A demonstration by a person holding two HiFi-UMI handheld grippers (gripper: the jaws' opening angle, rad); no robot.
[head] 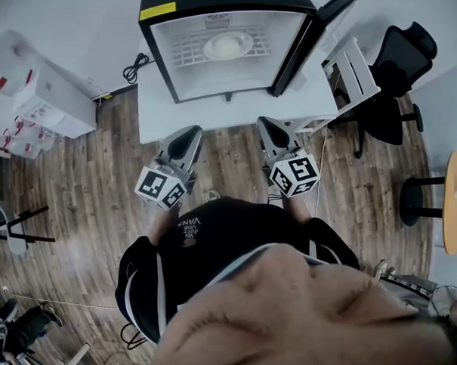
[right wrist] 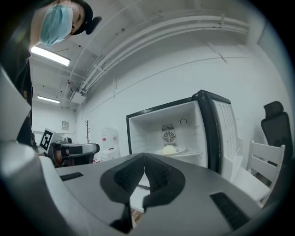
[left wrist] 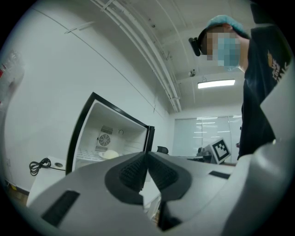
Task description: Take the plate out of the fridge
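A small black fridge (head: 226, 42) stands on a white table (head: 157, 117) with its door (head: 312, 30) swung open to the right. On its wire shelf rests a white plate (head: 227, 44) carrying a pale round lump. The plate also shows in the left gripper view (left wrist: 109, 155) and in the right gripper view (right wrist: 170, 150). My left gripper (head: 190, 133) and right gripper (head: 265, 123) hover side by side before the table's front edge, short of the fridge. Both point at the open cabinet. The left gripper (left wrist: 146, 154) is shut and holds nothing, and so is the right gripper (right wrist: 144, 156).
A black office chair (head: 394, 72) and a white slatted chair (head: 352, 70) stand right of the table. Farther right is a round wooden table (head: 456, 198). White boxes (head: 51, 95) sit at the left, and a coiled cable (head: 136, 67) lies beside the fridge. The floor is wood.
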